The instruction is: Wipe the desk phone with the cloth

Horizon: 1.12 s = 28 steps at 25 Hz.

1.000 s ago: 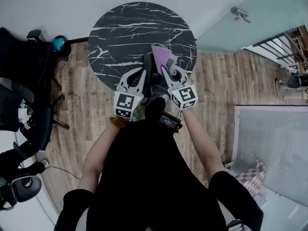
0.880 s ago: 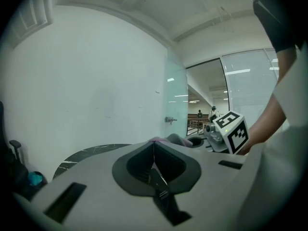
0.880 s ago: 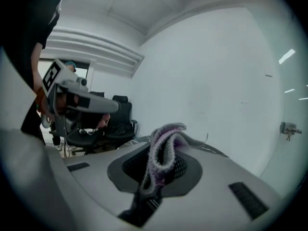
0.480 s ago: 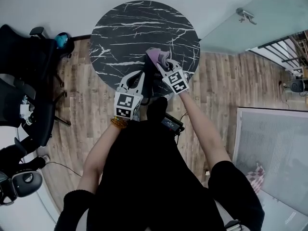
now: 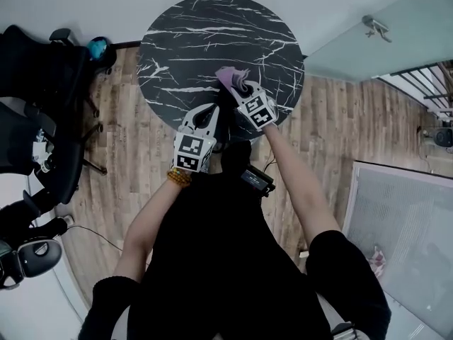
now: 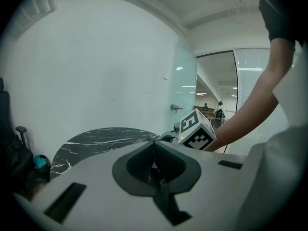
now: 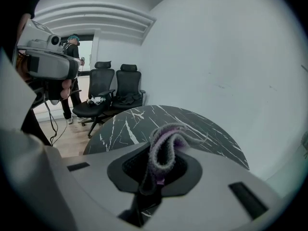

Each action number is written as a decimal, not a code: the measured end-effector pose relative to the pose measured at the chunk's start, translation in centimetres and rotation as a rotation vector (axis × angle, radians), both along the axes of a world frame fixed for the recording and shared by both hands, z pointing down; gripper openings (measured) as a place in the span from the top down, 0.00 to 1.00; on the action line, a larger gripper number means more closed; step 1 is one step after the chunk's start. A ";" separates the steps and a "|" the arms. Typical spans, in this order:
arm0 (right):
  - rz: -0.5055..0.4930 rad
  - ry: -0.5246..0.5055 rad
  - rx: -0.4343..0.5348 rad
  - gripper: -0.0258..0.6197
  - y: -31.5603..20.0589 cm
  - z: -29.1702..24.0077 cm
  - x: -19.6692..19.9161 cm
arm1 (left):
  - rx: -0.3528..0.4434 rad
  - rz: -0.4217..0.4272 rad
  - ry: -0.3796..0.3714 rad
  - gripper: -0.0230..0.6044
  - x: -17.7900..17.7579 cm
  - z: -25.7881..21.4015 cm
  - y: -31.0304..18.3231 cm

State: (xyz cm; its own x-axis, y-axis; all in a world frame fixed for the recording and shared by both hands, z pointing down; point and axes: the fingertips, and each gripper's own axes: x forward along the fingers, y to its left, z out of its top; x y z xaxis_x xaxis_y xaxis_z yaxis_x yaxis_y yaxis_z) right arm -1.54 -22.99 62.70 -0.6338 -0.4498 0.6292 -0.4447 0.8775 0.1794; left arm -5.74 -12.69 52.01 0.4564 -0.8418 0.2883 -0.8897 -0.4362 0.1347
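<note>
Black-marble round surface (image 5: 205, 34): L gripper (image 5: 210, 109) over its near edge, fingers clenched together, nothing betw. them. Just to the R, R gripper (image 5: 238, 91), fingers grasping the purple cloth (image 5: 230, 78), bunched above the surface's near-R part. Phone not clearly made out.

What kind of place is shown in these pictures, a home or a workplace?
Most likely an office or a meeting room. There are black swivel office chairs on a wood-pattern floor, a round dark marble-look table, and a glass partition with a handle.
</note>
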 end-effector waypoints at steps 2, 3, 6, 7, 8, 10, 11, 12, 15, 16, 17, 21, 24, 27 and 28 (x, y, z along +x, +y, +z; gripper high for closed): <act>0.005 0.003 -0.028 0.87 -0.5 0.7 -0.1 | -0.010 -0.006 -0.008 0.94 -0.3 0.3 -0.5; 0.007 0.004 -0.039 0.87 -0.8 1.0 -0.2 | -0.015 -0.009 -0.012 0.94 -0.4 0.5 -0.7; 0.015 0.013 -0.066 0.87 -1.4 1.7 -0.5 | -0.029 -0.017 -0.020 0.94 -0.8 1.0 -1.2; 0.017 0.020 -0.074 0.87 -1.5 2.0 -0.6 | -0.030 -0.019 -0.022 0.94 -0.9 1.0 -1.3; 0.016 0.030 -0.082 0.87 -1.7 2.3 -0.6 | -0.030 -0.022 -0.023 0.94 -1.0 1.1 -1.5; 0.005 0.057 -0.102 0.87 -1.9 3.3 -0.7 | -0.029 -0.028 -0.021 0.94 -1.3 1.0 -2.0; -0.007 0.074 -0.114 0.87 -2.0 3.9 -0.7 | -0.030 -0.031 -0.019 0.94 -1.4 1.0 -2.2; -0.018 0.092 -0.128 0.87 -1.8 4.5 -0.8 | -0.031 -0.035 -0.016 0.94 -1.6 1.0 -2.3; -0.020 0.120 -0.169 0.87 -1.3 5.5 -1.1 | -0.036 -0.047 -0.004 0.94 -1.9 0.8 -2.6; -0.013 0.117 -0.179 0.87 -1.4 5.7 -1.2 | -0.034 -0.049 -0.001 0.94 -2.1 0.7 -2.8; -0.005 0.112 -0.190 0.87 -1.5 5.7 -1.3 | -0.031 -0.050 0.000 0.94 -2.2 0.6 -2.9; 0.030 0.075 -0.273 0.87 -1.8 5.4 -1.5 | -0.031 -0.046 0.001 0.94 -2.3 0.9 -3.3; 0.018 0.103 -0.302 0.87 -1.9 5.5 -1.5 | -0.032 -0.043 0.003 0.94 -2.2 1.0 -3.5; 0.021 0.123 -0.321 0.87 -1.6 6.0 -1.4 | -0.036 -0.042 0.005 0.94 -2.1 1.1 -3.5; 0.027 0.121 -0.327 0.87 -1.6 6.2 -1.4 | -0.039 -0.041 0.005 0.94 -2.2 1.1 -3.5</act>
